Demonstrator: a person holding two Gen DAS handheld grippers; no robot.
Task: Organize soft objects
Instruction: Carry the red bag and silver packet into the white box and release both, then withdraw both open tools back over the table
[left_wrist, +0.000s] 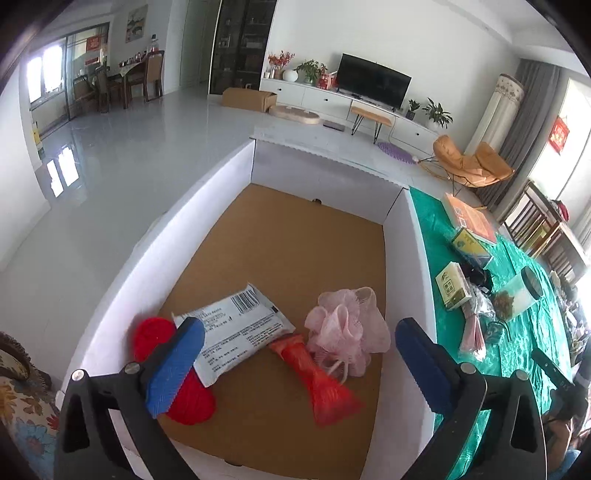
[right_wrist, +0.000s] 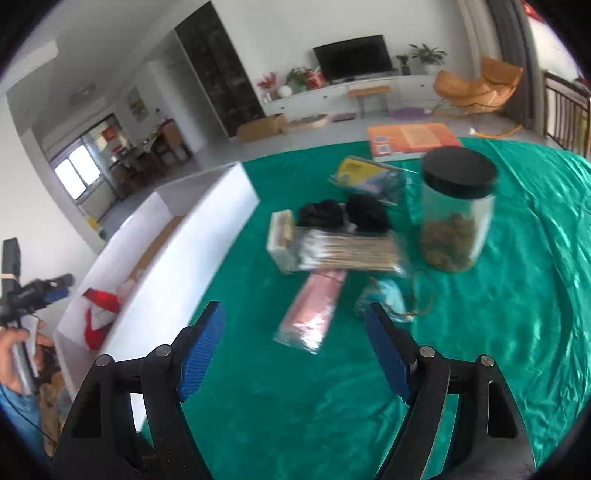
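The left gripper (left_wrist: 299, 350) is hanging wide and empty over the white box (left_wrist: 207, 206), where red yarn (left_wrist: 184, 387), a wipes packet (left_wrist: 236, 325), a red net bag (left_wrist: 317, 380) and a pink bath pouf (left_wrist: 347, 325) are already lying. At about one o'clock from the right gripper (right_wrist: 295, 354), also gaping and carrying nothing, a pink packet (right_wrist: 314, 314) and black soft items (right_wrist: 343, 214) are waiting on the green tabletop (right_wrist: 517, 295). They are crowding a cotton-swab pack (right_wrist: 347, 251) and a glass jar (right_wrist: 458, 214), so a hurried reach is risking a knocked jar or a wrong pick.

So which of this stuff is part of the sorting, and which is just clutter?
Job: box, yarn, wipes pack, pink loofah, red net, black cloth.
Clutter: jar, swabs, orange book, tea carton.
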